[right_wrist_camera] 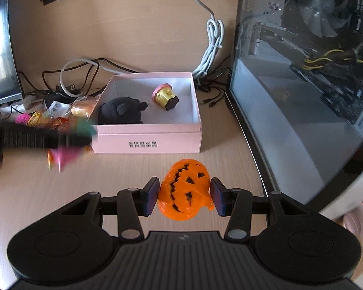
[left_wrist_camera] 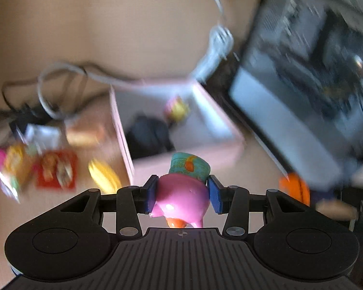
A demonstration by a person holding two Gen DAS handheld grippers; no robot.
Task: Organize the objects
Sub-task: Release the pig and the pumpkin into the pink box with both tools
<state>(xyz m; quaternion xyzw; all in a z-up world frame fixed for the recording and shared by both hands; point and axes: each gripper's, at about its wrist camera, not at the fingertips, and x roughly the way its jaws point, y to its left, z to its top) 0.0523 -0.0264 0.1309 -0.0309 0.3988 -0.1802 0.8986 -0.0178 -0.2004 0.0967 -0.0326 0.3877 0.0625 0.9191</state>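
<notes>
My left gripper [left_wrist_camera: 182, 193] is shut on a pink toy figure [left_wrist_camera: 181, 199] with a teal hat and orange beak, held above the desk in front of the pink box [left_wrist_camera: 237, 145]. My right gripper [right_wrist_camera: 184, 195] is shut on an orange jack-o'-lantern toy [right_wrist_camera: 185, 189], also in front of the pink box [right_wrist_camera: 147, 140]. Inside the box lie a black plush [right_wrist_camera: 119, 111] and a gold-and-pink cupcake toy [right_wrist_camera: 165, 95]. The left gripper appears blurred at the left of the right wrist view, carrying the pink toy [right_wrist_camera: 65, 157].
Snack packets [right_wrist_camera: 48, 118] and tangled cables [right_wrist_camera: 77, 79] lie left of and behind the box. A glass-sided computer case [right_wrist_camera: 302, 84] stands to the right, a monitor [right_wrist_camera: 0, 48] at the far left. A white cable bundle [right_wrist_camera: 213, 46] hangs down the wall.
</notes>
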